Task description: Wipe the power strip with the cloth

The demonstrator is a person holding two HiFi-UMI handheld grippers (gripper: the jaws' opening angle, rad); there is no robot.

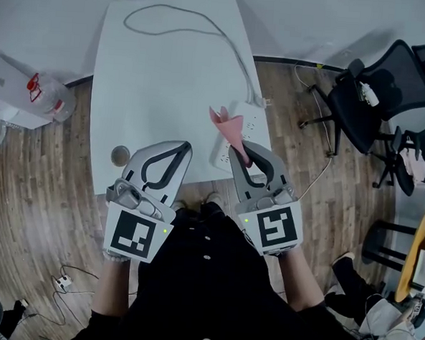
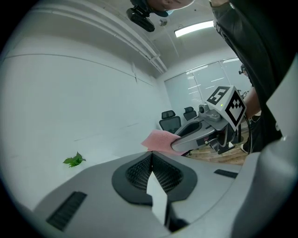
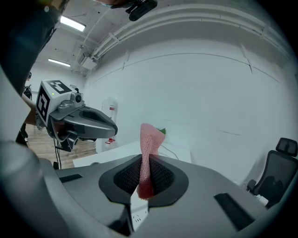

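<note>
On the white table (image 1: pixel 153 83), with office chairs (image 1: pixel 378 97) to its right, the white power strip (image 1: pixel 256 125) lies by the right front edge, its long axis pointing away from the person and its cable (image 1: pixel 237 59) trailing to the far end; the right gripper (image 1: pixel 239 151) clamps the pink cloth (image 1: pixel 226 123) upright over it; the left gripper (image 1: pixel 183 152) is closed and empty.

Head view looks steeply down on the table (image 1: pixel 161 76); both forward-facing gripper views share the cloth (image 2: pixel 158 138).

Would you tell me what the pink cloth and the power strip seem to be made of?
Cloth: seemingly soft knitted or woven fabric, matte; a fine mesh texture shows. Power strip: probably hard white plastic, smooth; flat rigid-looking casing.
</note>
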